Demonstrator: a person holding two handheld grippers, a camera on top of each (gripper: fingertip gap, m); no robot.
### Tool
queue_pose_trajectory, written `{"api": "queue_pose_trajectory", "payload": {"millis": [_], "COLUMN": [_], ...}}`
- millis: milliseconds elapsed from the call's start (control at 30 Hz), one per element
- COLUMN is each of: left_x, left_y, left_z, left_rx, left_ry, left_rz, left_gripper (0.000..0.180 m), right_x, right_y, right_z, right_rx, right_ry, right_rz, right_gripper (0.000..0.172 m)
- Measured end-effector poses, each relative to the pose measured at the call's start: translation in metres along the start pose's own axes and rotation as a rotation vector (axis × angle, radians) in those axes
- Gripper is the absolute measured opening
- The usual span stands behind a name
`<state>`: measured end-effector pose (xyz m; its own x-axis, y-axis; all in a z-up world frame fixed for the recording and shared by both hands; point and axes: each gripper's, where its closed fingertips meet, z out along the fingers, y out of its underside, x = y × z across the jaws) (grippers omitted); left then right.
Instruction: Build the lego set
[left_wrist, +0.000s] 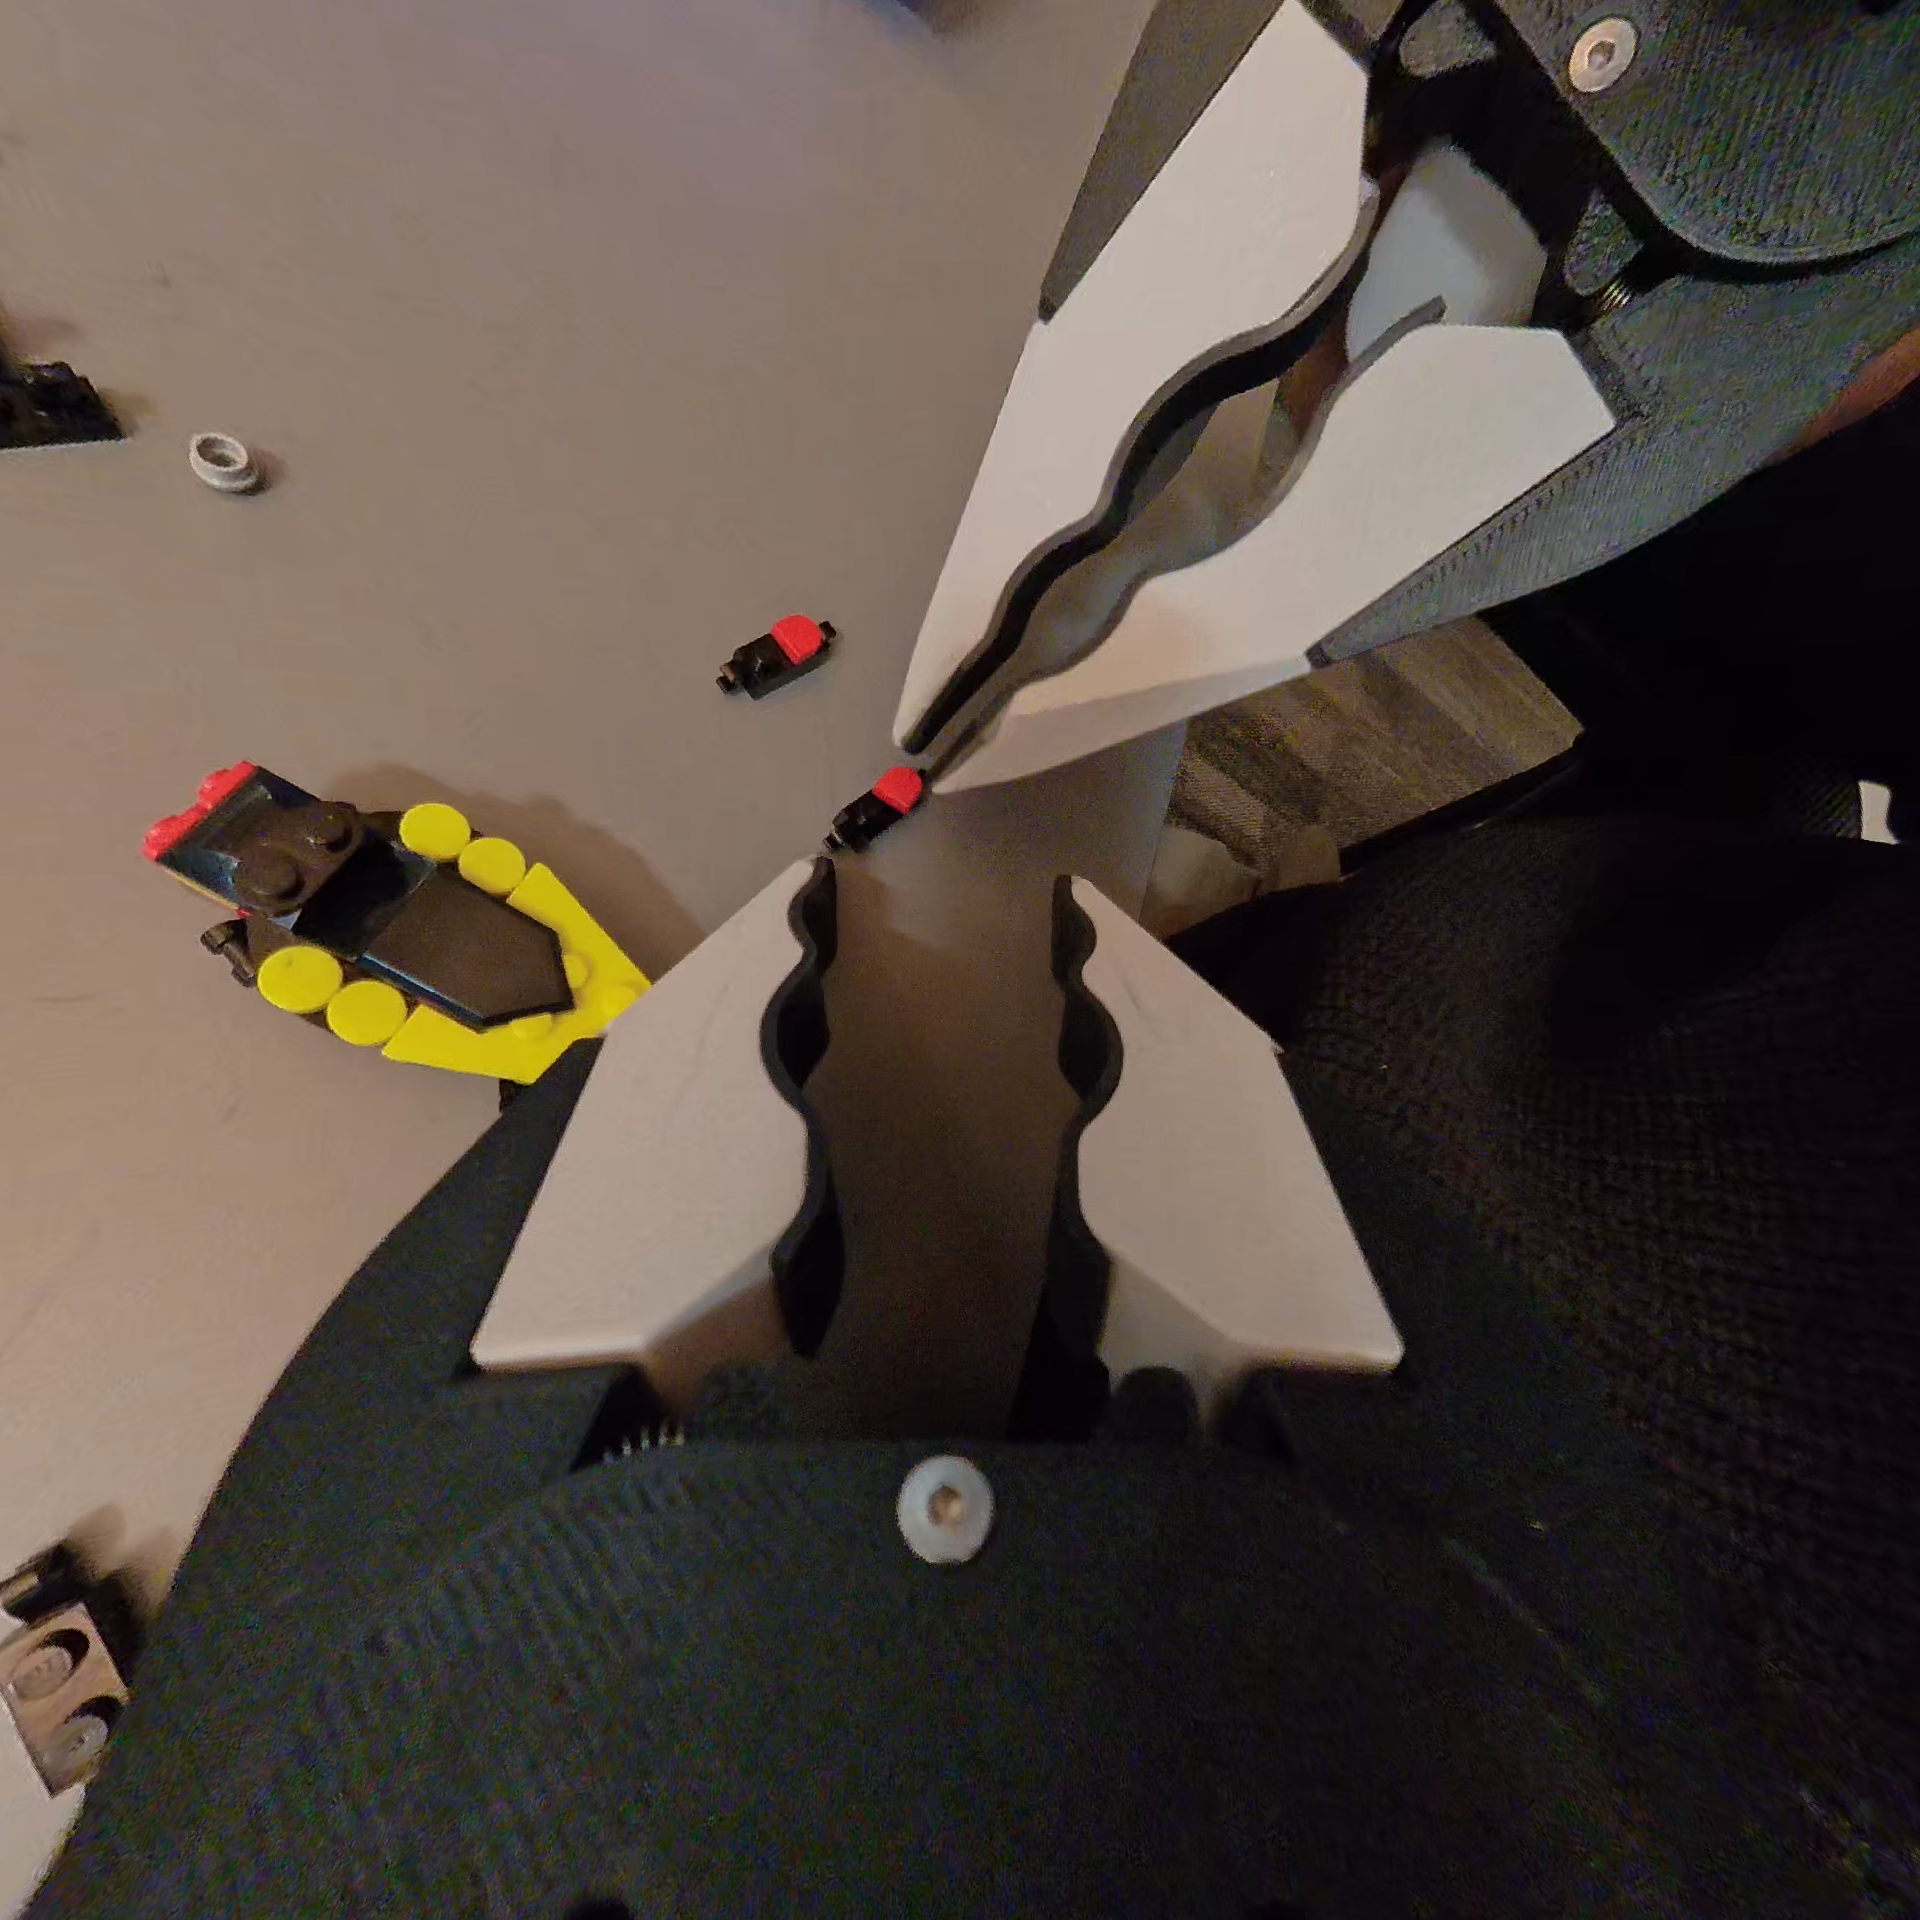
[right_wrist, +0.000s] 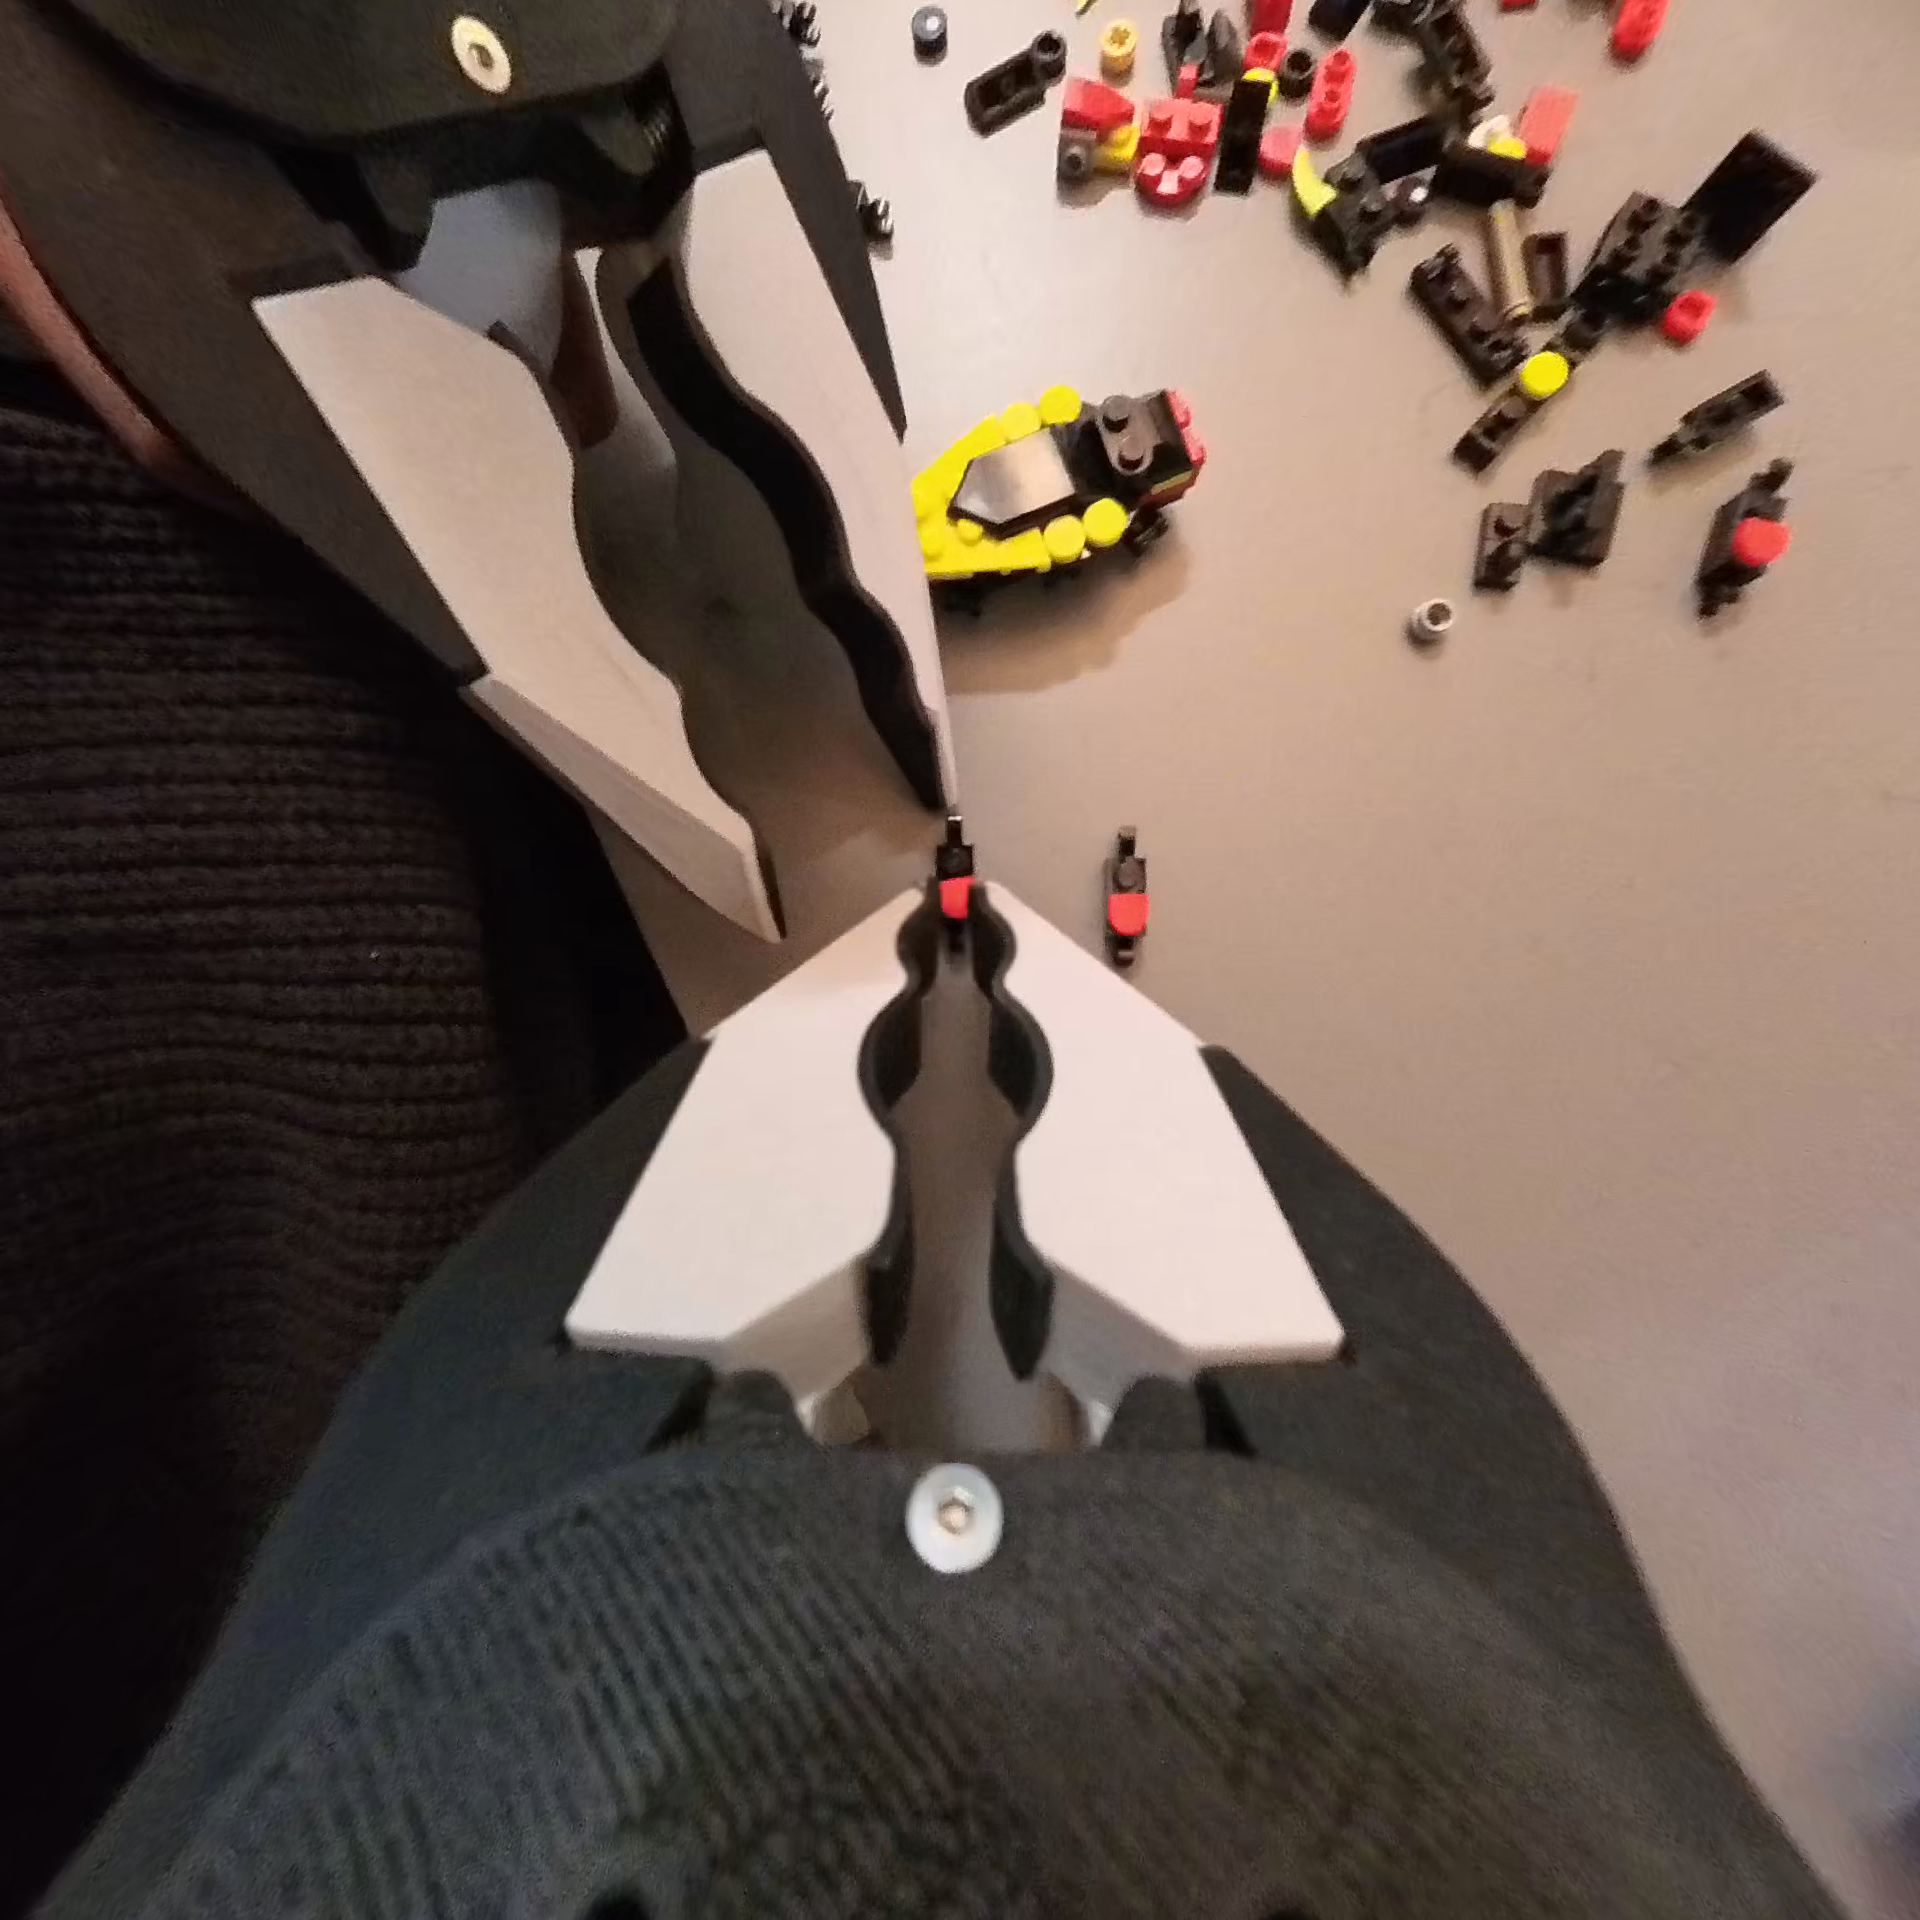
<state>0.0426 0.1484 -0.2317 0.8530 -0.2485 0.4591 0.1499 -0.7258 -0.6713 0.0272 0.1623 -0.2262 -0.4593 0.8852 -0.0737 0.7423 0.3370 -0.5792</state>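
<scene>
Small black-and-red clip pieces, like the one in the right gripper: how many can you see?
2. One is pinched in the right gripper fingertips; the other lies loose on the table just beside it. More may hide in the far pile.

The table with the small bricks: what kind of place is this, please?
Probably a hobby or work table indoors, used for building with toy bricks. A grey table holds a pile of loose bricks and a half-built yellow and black model; a wood-look floor shows past its edge.

Hobby table (right_wrist: 1455, 935), scattered toy bricks (right_wrist: 1351, 135)
</scene>
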Motion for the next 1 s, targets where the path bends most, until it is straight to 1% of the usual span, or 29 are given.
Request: {"api": "queue_pose_trajectory", "payload": {"millis": [33,367,433,567,667,767,867,1000], "left_x": [0.0,0.0,0.0,0.0,-0.001,-0.001,0.001,0.0], "left_y": [0.0,0.0,0.0,0.0,0.0,0.0,0.0,-0.001], "left_z": [0.0,0.0,0.0,0.0,-0.001,-0.001,-0.002,-0.006], "left_rx": [0.0,0.001,0.0,0.0,-0.001,-0.002,-0.005,0.0], "left_ry": [0.0,0.002,0.001,0.005,0.005,0.003,0.022,0.029], "left_rz": [-0.001,-0.003,-0.002,-0.005,-0.004,-0.003,-0.006,-0.022], "left_gripper": [0.04,0.04,0.04,0.04,0.04,0.039,0.03,0.027], "right_x": [0.0,0.003,0.01,0.011,0.012,0.001,-0.017,-0.025], "right_y": [-0.001,0.003,-0.003,-0.019,-0.008,-0.001,0.003,0.007], "right_z": [0.0,0.009,0.004,-0.014,-0.015,-0.013,-0.006,0.001], "right_rx": [0.006,-0.061,-0.016,0.121,0.109,0.108,0.119,0.107], "right_ry": [-0.004,0.033,0.072,0.009,0.038,0.053,0.029,0.055], "right_rz": [0.001,-0.065,-0.076,0.039,0.058,0.053,0.075,0.053], "right_gripper": [0.0,0.0,0.0,0.0,0.0,0.0,0.001,0.006]}}
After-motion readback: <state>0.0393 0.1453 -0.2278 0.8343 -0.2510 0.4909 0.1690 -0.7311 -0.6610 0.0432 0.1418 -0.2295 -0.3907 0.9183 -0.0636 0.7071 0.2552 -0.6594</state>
